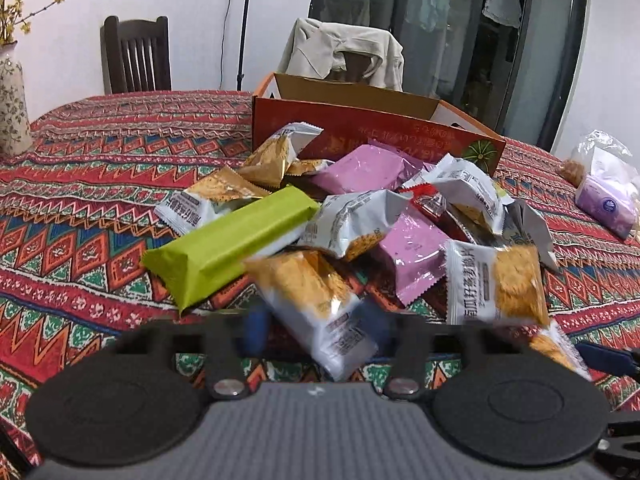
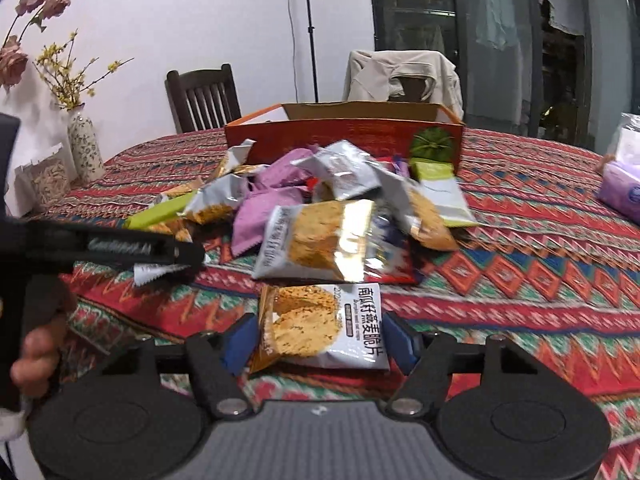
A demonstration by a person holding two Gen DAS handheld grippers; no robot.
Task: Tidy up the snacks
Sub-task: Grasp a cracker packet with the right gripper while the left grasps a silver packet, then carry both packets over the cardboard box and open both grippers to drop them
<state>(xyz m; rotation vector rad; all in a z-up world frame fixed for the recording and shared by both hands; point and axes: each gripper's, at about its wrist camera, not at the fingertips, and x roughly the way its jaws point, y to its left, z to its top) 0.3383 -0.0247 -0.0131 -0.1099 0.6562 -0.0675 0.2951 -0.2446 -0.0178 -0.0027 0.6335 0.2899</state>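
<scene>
A pile of snack packets [image 1: 360, 208] lies on the patterned tablecloth in front of an open red cardboard box [image 1: 360, 128]. The pile holds white-and-gold cracker packets, pink packets and a long green bar [image 1: 228, 244]. My left gripper [image 1: 320, 328] is shut on a white-and-gold cracker packet [image 1: 316, 304], blurred, at the near side of the pile. It also shows in the right wrist view [image 2: 176, 264], gripping that packet's crimped edge. My right gripper [image 2: 320, 340] stands around another cracker packet [image 2: 320, 324] lying flat, blue pads touching its two sides. The box [image 2: 344, 136] stands behind the pile [image 2: 320, 208].
A floral vase [image 2: 84, 148] and a clear jar [image 2: 46, 180] stand at the table's far left. A purple tissue pack [image 2: 624, 192] and a plastic bag [image 1: 600, 168] lie at the right. Two chairs, one draped with a jacket [image 1: 344, 48], stand behind the table.
</scene>
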